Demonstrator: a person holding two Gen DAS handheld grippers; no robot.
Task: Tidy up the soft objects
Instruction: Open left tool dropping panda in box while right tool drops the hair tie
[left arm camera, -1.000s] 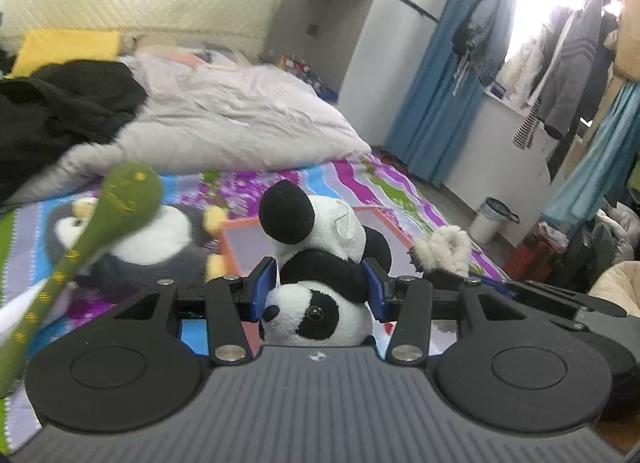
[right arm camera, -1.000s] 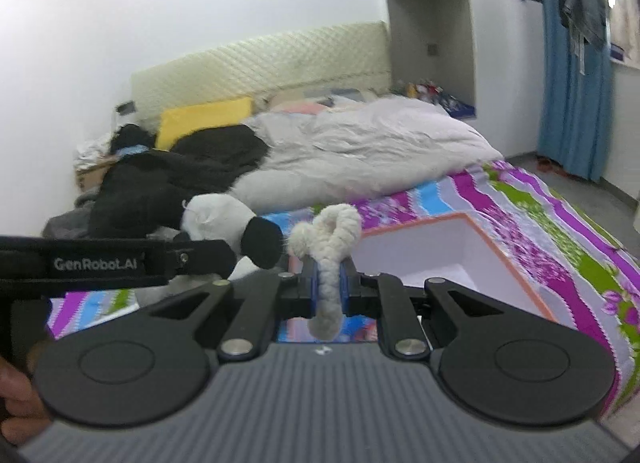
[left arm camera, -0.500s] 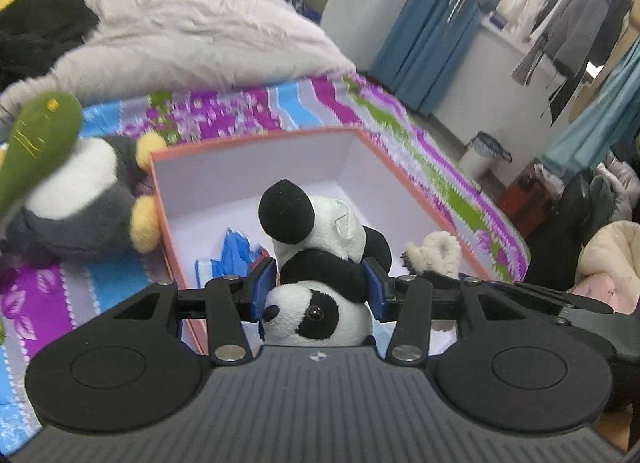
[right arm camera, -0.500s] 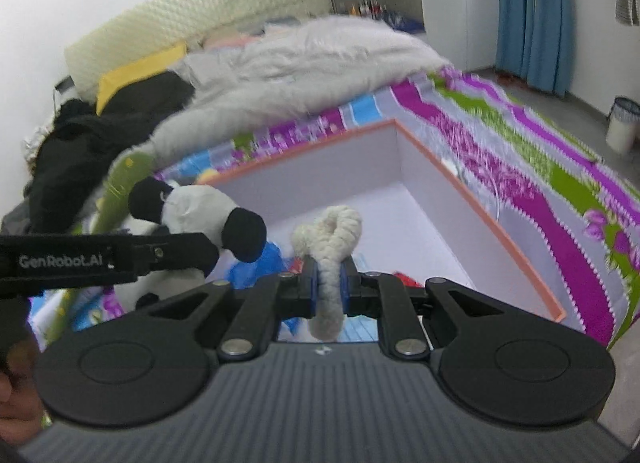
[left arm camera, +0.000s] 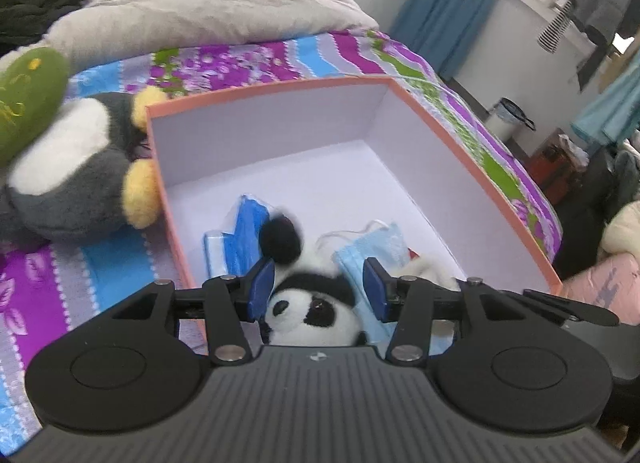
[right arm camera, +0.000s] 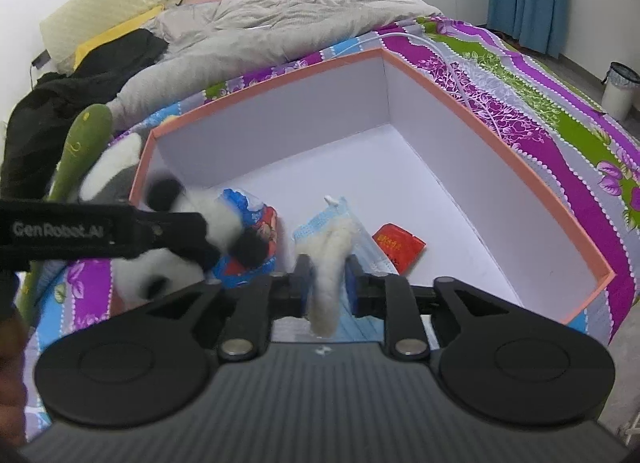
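Left tongs [left arm camera: 316, 289] opening, the panda [left arm camera: 312, 305] loose between them over the box [left arm camera: 472, 167], low centre. Right tongs [right arm camera: 326, 285] opening around the woolly rope [right arm camera: 332, 263]. Both look light and squashy; grip mid-body.

An orange-rimmed box [left arm camera: 460, 143] with white walls sat on the purple, green and blue flowered bedspread [right arm camera: 540, 75], holding a black-and-white panda [left arm camera: 312, 303].

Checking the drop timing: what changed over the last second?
Both grippers came down over the orange box. The left gripper is opening and the panda plush is slipping from its fingers. The right gripper is opening around the white rope toy. The penguin plush and the box stayed put.
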